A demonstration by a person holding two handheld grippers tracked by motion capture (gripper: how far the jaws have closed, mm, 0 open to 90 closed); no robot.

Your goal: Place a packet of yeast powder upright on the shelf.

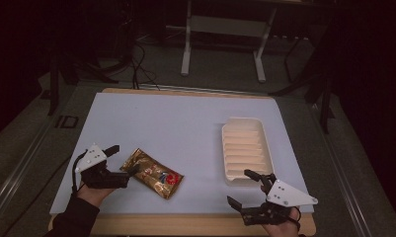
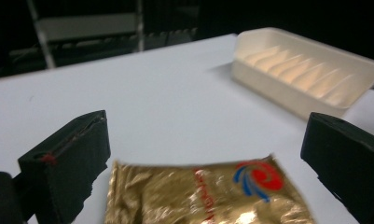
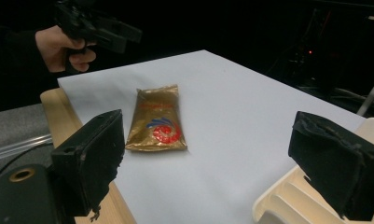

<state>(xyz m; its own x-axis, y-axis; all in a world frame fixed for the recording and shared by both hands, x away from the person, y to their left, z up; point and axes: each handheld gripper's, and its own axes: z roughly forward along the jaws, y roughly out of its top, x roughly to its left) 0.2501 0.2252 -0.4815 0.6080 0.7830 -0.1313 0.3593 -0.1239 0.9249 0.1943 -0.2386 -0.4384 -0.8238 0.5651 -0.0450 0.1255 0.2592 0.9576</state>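
Observation:
A gold foil packet [image 1: 152, 174] with a red and blue logo lies flat at the front left of the white table sheet [image 1: 185, 123]. My left gripper [image 1: 126, 158] is open just left of it, jaws on either side of its near end without touching. In the left gripper view the packet [image 2: 203, 196] lies low between the spread jaws of that gripper [image 2: 207, 123]. My right gripper [image 1: 239, 186] is open and empty at the front right, beside the near end of an empty cream ribbed tray [image 1: 246, 148]. Its own view looks across at the packet [image 3: 159, 119] between wide-apart jaws.
The tray [image 2: 310, 70] sits right of centre, and its corner [image 3: 287, 196] lies under my right jaw. A wooden table edge [image 1: 185, 224] runs along the front. The left hand and its gripper [image 3: 96, 25] show far off. Beyond the table are dark floor, cables and a metal stand [image 1: 225, 29].

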